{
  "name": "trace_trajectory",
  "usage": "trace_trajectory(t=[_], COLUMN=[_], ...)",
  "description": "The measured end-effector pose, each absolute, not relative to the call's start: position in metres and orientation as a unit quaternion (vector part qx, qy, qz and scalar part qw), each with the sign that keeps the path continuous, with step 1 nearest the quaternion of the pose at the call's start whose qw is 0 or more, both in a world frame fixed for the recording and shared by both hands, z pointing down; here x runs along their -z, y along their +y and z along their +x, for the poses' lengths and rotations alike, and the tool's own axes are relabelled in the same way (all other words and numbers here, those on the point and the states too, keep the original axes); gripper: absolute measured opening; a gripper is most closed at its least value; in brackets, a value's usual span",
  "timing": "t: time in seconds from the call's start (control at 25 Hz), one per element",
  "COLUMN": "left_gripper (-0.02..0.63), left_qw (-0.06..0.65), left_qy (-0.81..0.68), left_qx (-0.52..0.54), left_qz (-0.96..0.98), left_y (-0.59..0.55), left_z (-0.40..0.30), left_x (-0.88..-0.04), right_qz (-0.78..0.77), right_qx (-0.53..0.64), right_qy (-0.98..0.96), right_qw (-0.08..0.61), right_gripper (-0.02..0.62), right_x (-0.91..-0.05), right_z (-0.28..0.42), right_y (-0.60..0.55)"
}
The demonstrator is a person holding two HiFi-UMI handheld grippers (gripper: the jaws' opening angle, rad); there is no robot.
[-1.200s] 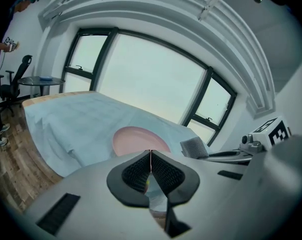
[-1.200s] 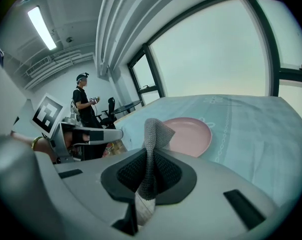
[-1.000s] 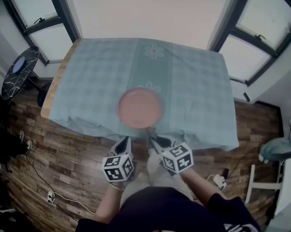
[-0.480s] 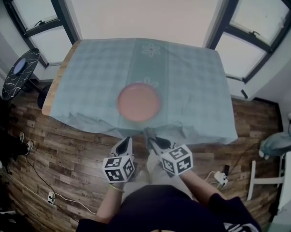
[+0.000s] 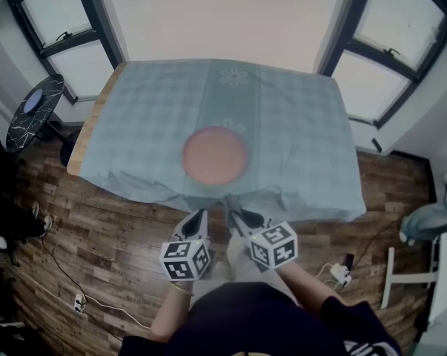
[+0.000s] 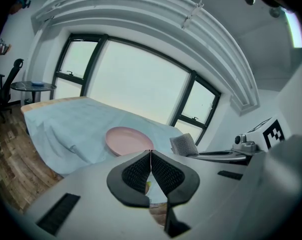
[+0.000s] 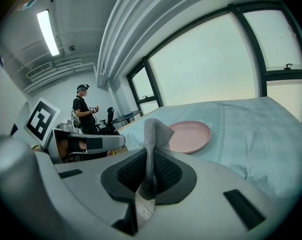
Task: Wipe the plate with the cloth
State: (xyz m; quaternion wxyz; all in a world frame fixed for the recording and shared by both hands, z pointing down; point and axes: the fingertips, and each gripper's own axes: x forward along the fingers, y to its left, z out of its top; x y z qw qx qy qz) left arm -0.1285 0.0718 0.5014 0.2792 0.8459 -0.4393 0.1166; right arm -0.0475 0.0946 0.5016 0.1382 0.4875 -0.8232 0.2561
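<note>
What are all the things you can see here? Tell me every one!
plate: one, pink, on the tablecloth near its front edge
tablecloth: one, light blue checked, over the table
table: one, wooden edge showing at left
cloth: one, grey, held by the right gripper
side table: one, dark, round, left of the table
windows: two, dark frames, far corners
floor: brown wood
other person: one, dark clothes, far off
left gripper: one, grey-white, jaws together, empty
right gripper: one, grey-white, shut on the cloth

Soft daylight from windows (image 5: pixel 45 6); fisheye edges, perhaps slightly blurred.
</note>
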Motion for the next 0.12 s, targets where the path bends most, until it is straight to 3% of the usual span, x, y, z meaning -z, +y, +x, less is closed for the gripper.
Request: trace_trajectory(t=[0.12], left_gripper=[0.017], left_qw=[0.274], left_qy=[-0.44], left_qx=[-0.118], left_qz=[0.847], left_y=[0.0743], left_z=[-0.1268], left_x=[-0.4976], right_qz=[0.489], right_qx=[-0.256], right_qy=[-0.823], right_qw=[0.135], right_gripper=[0.034], right_x=[-0.4982], right_z=[-0.0458], right_y=[0.0958])
